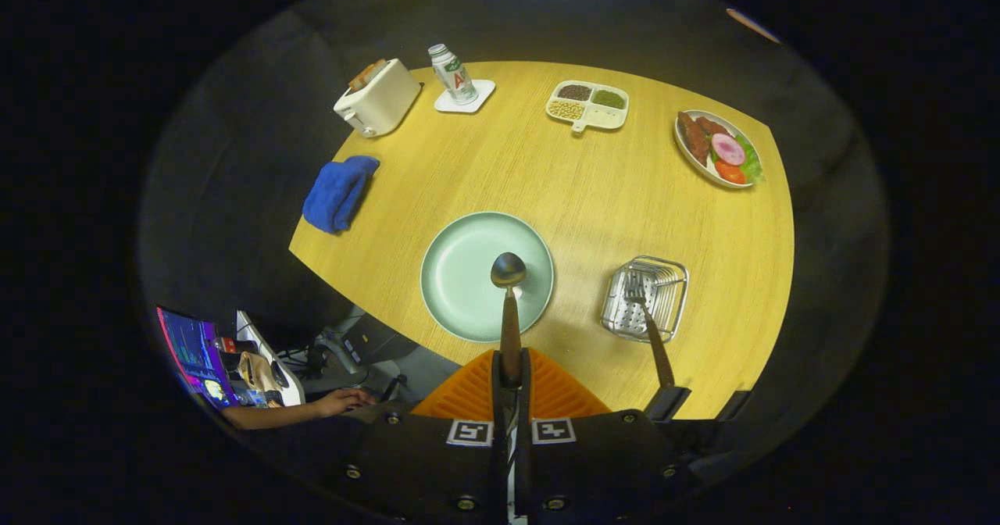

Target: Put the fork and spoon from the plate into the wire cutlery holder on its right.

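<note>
My gripper (511,370) is shut on the brown handle of the spoon (508,291), which points straight ahead from between the fingers. Its metal bowl hangs high above the pale green plate (461,291), which has nothing lying on it. To the plate's right stands the wire cutlery holder (664,275). The fork (647,326) rests in it, tines down inside and its brown handle leaning out over the near rim.
On the round wooden table (578,189) are a blue cloth (338,191), a white toaster (377,97), a bottle on a coaster (453,74), a divided dish of grains (588,105) and a plate of food (719,150). A person's hand (336,402) lies by a monitor, below left.
</note>
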Demonstrator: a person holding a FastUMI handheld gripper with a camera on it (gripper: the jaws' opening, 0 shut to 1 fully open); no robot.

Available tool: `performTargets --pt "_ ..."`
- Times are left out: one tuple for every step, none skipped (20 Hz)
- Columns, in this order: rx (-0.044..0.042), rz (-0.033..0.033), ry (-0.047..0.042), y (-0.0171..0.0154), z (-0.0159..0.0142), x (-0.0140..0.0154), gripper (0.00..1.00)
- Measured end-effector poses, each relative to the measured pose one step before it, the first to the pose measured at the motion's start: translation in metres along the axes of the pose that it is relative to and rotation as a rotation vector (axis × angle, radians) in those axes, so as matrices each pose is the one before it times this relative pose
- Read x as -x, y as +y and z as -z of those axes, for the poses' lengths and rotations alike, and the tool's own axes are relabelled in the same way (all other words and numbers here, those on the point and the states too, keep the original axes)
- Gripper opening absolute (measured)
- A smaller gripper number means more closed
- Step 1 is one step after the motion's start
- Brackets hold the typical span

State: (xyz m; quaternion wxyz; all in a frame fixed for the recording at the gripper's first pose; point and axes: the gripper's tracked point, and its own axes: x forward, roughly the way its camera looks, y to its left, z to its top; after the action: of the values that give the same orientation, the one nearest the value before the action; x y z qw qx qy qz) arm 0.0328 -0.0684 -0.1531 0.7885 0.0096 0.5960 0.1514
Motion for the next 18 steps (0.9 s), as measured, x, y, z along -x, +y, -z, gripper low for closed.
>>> performTargets --pt "-0.01277 0.00603 -0.00936 -0.00719 0.00006 0.00673 0.04" --pt "-0.0091 0.00615 -0.00565 -0.00768 0.00134 0.00675 0.04" --pt "-0.00411 0.00886 -0.00027 -0.00824 0.0023 0.0063 0.04" --pt "-0.00916 0.01236 -0.00688 -0.00875 0.0008 0.00516 0.04" --pt "-0.0062 0.01147 -0.00045 -0.00784 0.00156 0.00383 0.04" --pt "-0.01222 0.00924 -0.00334 -0.00789 0.00243 0.00298 0.04" --pt "-0.01352 0.00567 -0.00531 -0.00684 0.00064 0.004 0.04" --pt "-0.0112 0.00275 -0.00068 -0.00457 0.0018 0.003 0.04" --pt "-0.01137 0.00144 -0.00448 -0.00468 0.00114 0.00223 0.04" --pt "-0.00664 0.0026 -0.00175 -0.00488 0.00065 0.00166 0.04" --pt "-0.00757 0.00379 -0.00275 -0.00544 0.00042 0.00204 0.04" --pt "-0.00926 0.00438 -0.00058 -0.00454 0.0001 0.00151 0.04" --pt "-0.00611 0.00346 -0.00049 -0.00477 0.00032 0.00132 0.04" --pt "-0.00864 0.00243 -0.00066 -0.00426 0.00047 0.00031 0.04" --pt "-0.00817 0.00371 0.00285 -0.00429 0.00053 0.00015 0.04" --pt "-0.00534 0.00423 0.00314 -0.00463 0.00128 -0.00074 0.04" --pt "-0.00859 0.00321 0.00076 -0.00412 0.00018 -0.00119 0.04" --pt "-0.00219 -0.00102 0.00728 -0.0042 0.00117 -0.00239 0.04"
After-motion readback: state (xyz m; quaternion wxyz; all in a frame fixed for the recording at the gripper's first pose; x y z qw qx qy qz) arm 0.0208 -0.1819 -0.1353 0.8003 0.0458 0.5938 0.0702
